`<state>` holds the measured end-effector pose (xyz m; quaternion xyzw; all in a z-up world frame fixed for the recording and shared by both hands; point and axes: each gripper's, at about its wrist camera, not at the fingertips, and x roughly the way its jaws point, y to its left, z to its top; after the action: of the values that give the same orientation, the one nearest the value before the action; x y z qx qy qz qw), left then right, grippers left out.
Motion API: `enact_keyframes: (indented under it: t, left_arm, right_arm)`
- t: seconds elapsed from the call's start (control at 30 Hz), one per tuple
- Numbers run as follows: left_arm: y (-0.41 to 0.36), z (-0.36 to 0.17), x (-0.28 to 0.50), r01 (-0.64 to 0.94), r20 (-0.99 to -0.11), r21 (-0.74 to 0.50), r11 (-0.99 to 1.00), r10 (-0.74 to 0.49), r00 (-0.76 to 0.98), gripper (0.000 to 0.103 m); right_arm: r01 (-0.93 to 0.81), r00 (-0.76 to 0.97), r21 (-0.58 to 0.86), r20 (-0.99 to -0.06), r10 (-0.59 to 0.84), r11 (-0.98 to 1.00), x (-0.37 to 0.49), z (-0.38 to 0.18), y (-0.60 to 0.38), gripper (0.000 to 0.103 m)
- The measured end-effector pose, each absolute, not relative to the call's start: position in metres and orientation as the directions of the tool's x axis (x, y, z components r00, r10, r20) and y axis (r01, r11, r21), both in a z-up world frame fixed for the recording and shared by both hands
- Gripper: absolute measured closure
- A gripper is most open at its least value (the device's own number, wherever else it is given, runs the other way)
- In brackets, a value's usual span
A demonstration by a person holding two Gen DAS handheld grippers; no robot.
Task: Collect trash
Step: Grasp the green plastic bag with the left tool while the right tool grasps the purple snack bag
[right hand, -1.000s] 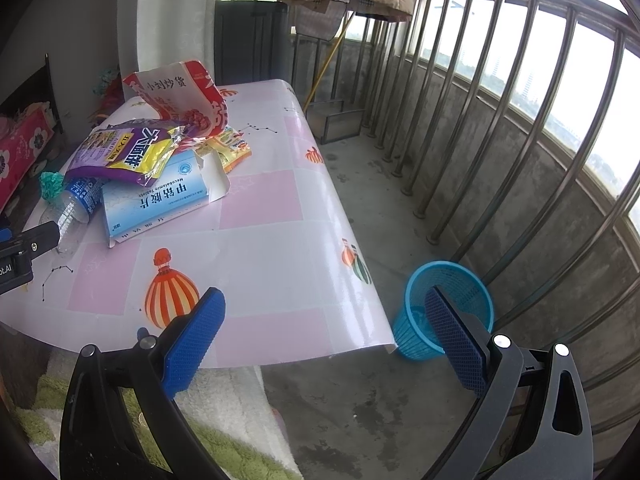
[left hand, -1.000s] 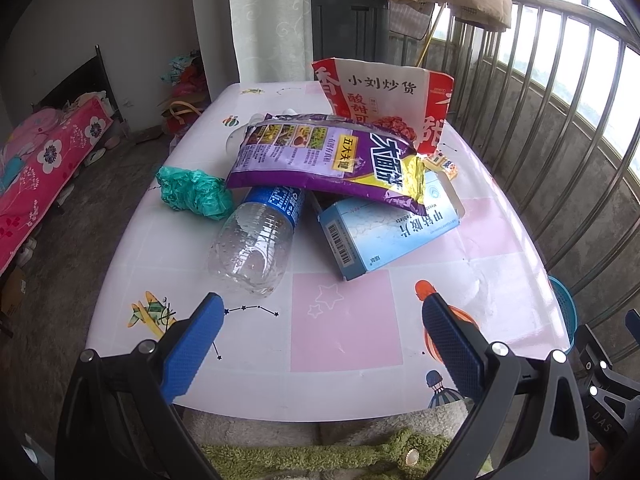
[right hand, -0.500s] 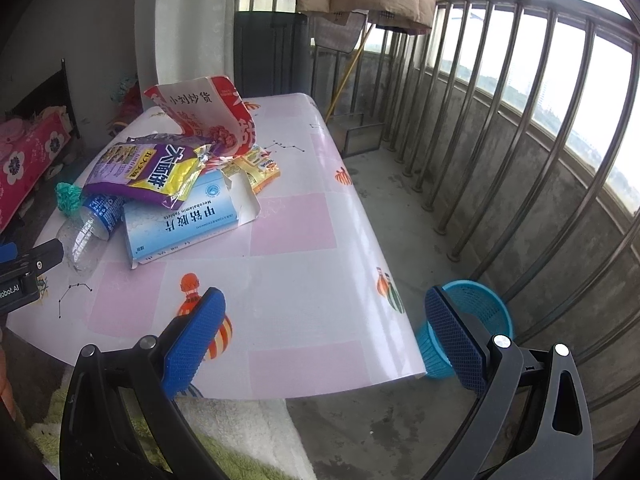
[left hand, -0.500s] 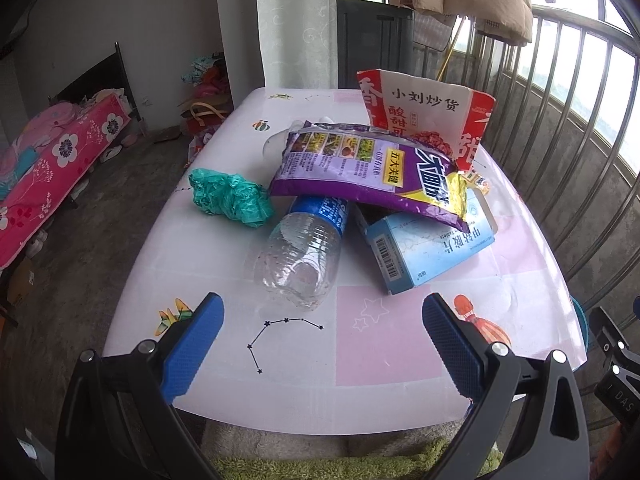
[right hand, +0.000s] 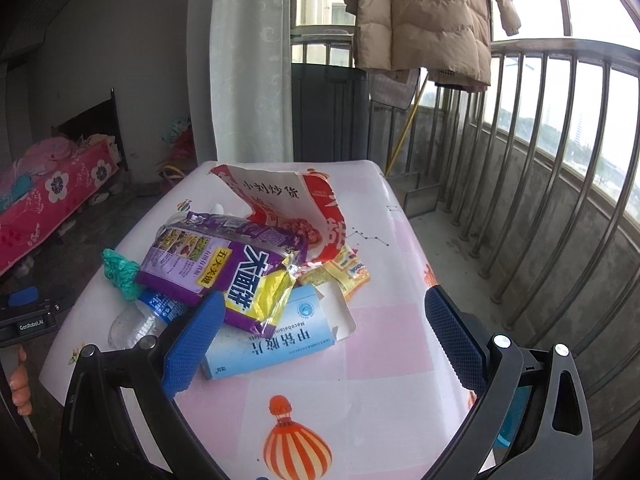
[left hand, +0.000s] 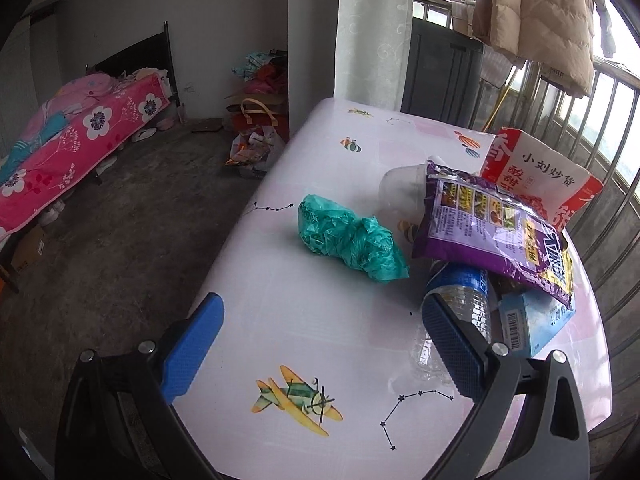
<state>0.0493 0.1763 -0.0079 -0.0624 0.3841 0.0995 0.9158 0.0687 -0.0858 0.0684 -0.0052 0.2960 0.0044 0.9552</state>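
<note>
Crumpled green bag (left hand: 352, 240) beside heaped wrappers (left hand: 496, 232) on table (left hand: 320, 320)

bed (left hand: 80, 136) left | railing (right hand: 540, 152) right, daylit | floor (left hand: 120, 240) probably concrete

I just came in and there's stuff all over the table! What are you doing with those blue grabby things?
A person holds a gripper in each hand to collect trash. Both the left gripper and the right gripper hang open over the table, holding nothing. The pile is untouched: a green plastic bag, a water bottle, a purple snack bag, a blue box and a red bag.
</note>
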Motion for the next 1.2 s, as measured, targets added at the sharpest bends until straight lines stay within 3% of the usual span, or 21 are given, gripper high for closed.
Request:
enact_keyframes:
  t: [0.33,0.83,0.97,1.1,1.2]
  left_arm:
    - [0.214,-0.035,0.081,-0.214,-0.719,-0.186,0.959,0.016,0.694,0.006]
    - [0.241,-0.056,0.118,-0.228,-0.719,-0.357,0.906,-0.11,0.686,0.006]
    - [0.241,-0.064,0.135,-0.228,-0.725,-0.409,0.884,-0.163,0.669,0.006]
    - [0.235,-0.073,0.155,-0.247,-0.742,-0.386,0.889,-0.14,0.655,0.007]
    - [0.231,-0.074,0.166,-0.243,-0.734,-0.366,0.898,-0.119,0.669,0.008]
  right_arm:
    - [-0.128,0.824,0.005,-0.556,0.109,0.992,0.096,0.059,-0.05,0.018]
    - [-0.356,0.854,-0.462,-0.514,0.081,0.812,0.083,0.013,0.03,0.029]
    - [-0.377,0.859,-0.542,-0.508,0.064,0.751,0.084,0.0,0.04,0.029]
    - [-0.386,0.857,-0.573,-0.512,0.051,0.723,0.089,-0.01,0.048,0.03]
    - [-0.385,0.857,-0.602,-0.515,0.029,0.7,0.096,-0.02,0.053,0.037]
